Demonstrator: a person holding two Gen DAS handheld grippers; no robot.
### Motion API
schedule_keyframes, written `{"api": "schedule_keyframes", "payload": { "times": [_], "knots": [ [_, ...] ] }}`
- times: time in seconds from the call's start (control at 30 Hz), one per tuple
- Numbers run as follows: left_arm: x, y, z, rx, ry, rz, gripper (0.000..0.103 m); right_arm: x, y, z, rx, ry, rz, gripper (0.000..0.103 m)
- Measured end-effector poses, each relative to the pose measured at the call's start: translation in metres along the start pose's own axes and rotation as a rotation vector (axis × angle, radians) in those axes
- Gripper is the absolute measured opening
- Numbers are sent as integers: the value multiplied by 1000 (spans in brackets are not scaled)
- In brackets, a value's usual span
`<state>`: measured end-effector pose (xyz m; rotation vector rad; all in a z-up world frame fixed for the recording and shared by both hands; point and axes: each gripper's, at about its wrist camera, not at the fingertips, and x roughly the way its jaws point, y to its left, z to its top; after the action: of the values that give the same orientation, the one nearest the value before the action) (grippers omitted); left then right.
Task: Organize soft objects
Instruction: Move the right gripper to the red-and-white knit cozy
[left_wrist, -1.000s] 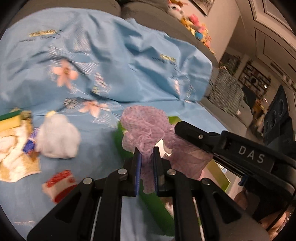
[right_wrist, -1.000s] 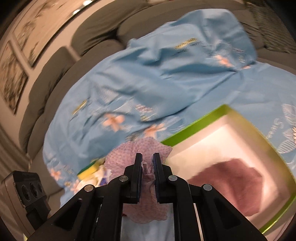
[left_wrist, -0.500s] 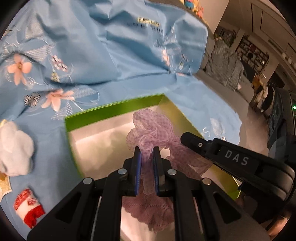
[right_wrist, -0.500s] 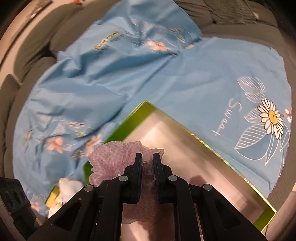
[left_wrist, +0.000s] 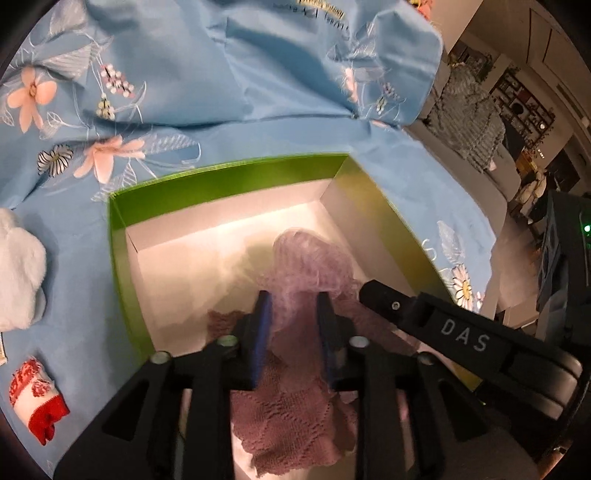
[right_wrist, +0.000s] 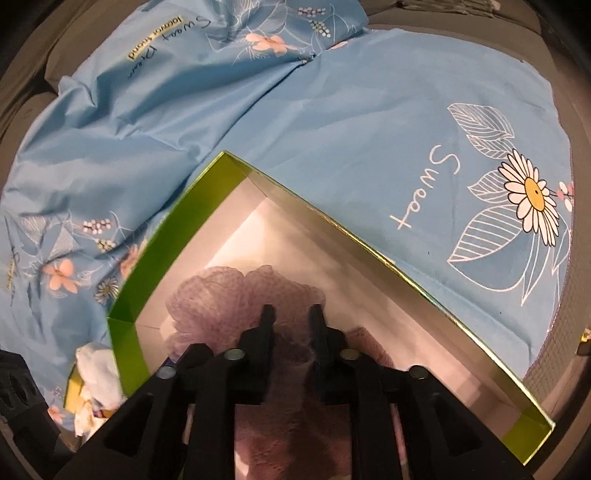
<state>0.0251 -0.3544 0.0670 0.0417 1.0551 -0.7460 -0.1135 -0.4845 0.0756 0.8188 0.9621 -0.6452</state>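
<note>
A lilac mesh puff (left_wrist: 310, 258) (right_wrist: 221, 295) hangs low inside a green box (left_wrist: 229, 184) (right_wrist: 177, 236) with white inner walls. Under it on the box floor lies a mauve knitted cloth (left_wrist: 291, 417) (right_wrist: 369, 343). My left gripper (left_wrist: 293, 299) has its jaws opening; a strand of the puff runs loosely between the blue pads. My right gripper (right_wrist: 291, 310) also has its jaws opening, with the puff just past and between its fingertips. Its black housing marked DAS (left_wrist: 461, 338) crosses the left wrist view from the right.
The box sits on a light blue flowered sheet (left_wrist: 221, 74) (right_wrist: 369, 110) spread over a grey sofa. Left of the box lie a white plush toy (left_wrist: 18, 273), a red and white sock (left_wrist: 35, 391) and a heap of white cloths (right_wrist: 92, 373).
Both grippers came down together from above the sheet into the green box, carrying the mesh puff. Their jaws, shut on the puff before, now stand apart.
</note>
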Motion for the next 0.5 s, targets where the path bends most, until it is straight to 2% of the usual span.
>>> {"api": "schedule_keyframes", "payload": {
  "times": [0.03,0.1,0.17,0.27,0.37,0.5],
  "knots": [
    [-4,0,0,3,-12,-4,39,-4,-1,-1,0,-13,7,37],
    [-15,-1,-2,4,-46,-12,68,-19,0,-4,-1,-74,18,56],
    [-31,1,-4,-5,-87,-6,77,-34,-1,-8,-6,-133,29,70],
    [-61,10,-10,-26,-161,-20,82,-60,-1,-13,-16,-223,60,75],
    [-91,26,-19,-65,-215,-29,87,-75,6,-18,-40,-273,103,78],
    [-128,56,-42,-116,-259,18,88,-83,31,-28,-116,-274,172,80]
  ]
}}
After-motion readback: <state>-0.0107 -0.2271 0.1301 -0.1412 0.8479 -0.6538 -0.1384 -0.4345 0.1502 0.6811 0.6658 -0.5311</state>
